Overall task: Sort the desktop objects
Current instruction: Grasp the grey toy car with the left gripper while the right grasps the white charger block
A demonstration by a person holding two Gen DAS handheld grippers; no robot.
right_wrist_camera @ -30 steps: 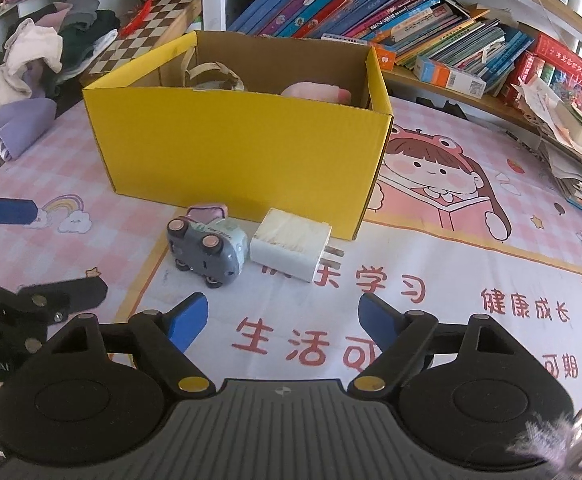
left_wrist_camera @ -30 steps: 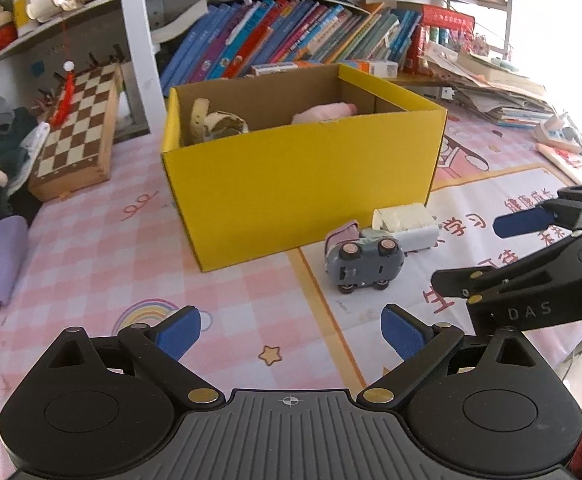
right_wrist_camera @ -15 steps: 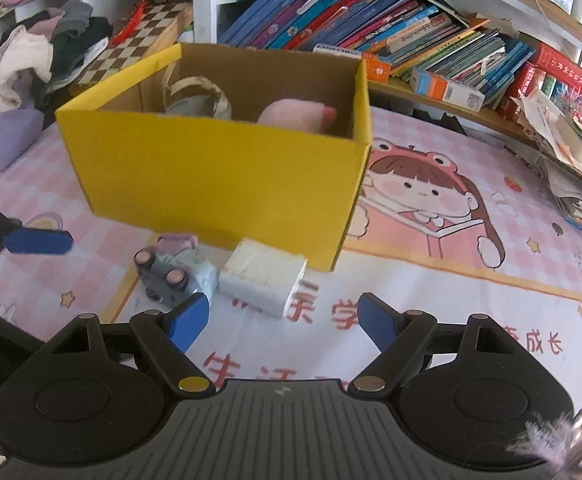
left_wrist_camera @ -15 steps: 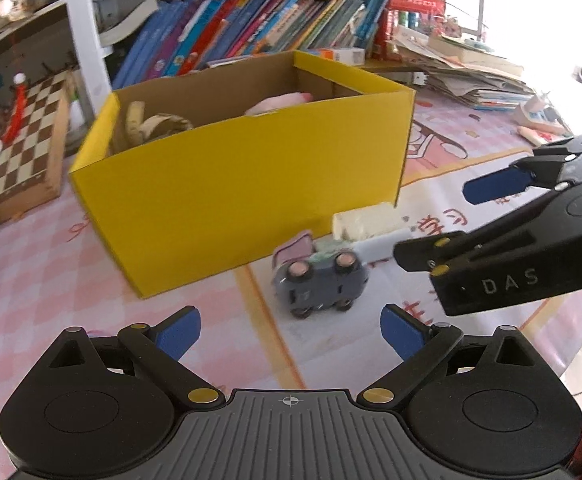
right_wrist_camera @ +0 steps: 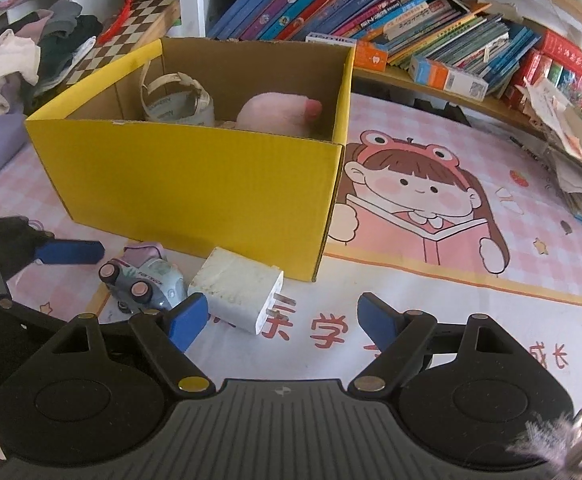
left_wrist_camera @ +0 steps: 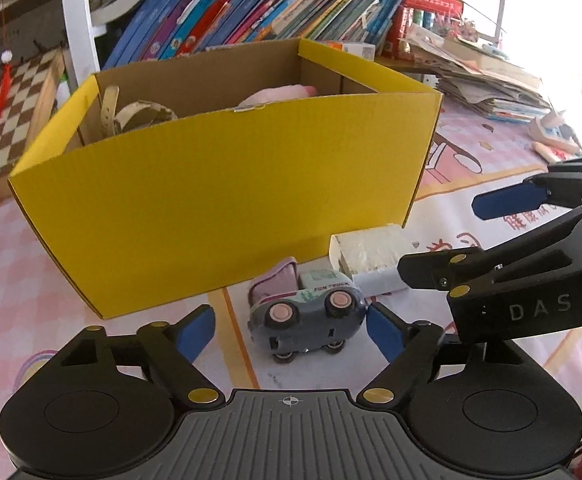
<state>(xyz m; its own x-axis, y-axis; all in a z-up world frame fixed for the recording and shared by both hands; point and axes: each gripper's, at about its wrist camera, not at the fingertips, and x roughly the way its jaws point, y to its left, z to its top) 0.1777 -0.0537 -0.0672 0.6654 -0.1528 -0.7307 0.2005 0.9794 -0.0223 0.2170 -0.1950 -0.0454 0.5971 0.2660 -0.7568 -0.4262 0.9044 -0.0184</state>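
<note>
A small grey toy truck (left_wrist_camera: 305, 316) with pink wheels stands on the mat in front of the yellow cardboard box (left_wrist_camera: 219, 208). My left gripper (left_wrist_camera: 291, 330) straddles it. The jaws are closing with the truck between them. The right pad (left_wrist_camera: 385, 332) is at the truck's end and the left pad (left_wrist_camera: 197, 328) is still apart from it. Right of the truck lies a white plug charger (right_wrist_camera: 239, 288). My right gripper (right_wrist_camera: 283, 322) stands open just in front of it, its left pad (right_wrist_camera: 187, 320) beside the charger's near corner. Nothing is gripped.
The box holds a cream belt (left_wrist_camera: 131, 116) and a pink plush toy (right_wrist_camera: 279, 114). Behind it stands a shelf of books (left_wrist_camera: 251, 8), with a chessboard (right_wrist_camera: 123, 40) and a clothes pile (right_wrist_camera: 19, 64) to the left. Stacked papers (left_wrist_camera: 487, 80) lie on the right.
My left gripper has come forward and down to the toy truck, and its fingers have drawn closer together. My right gripper has moved in toward the charger, its jaws unchanged.
</note>
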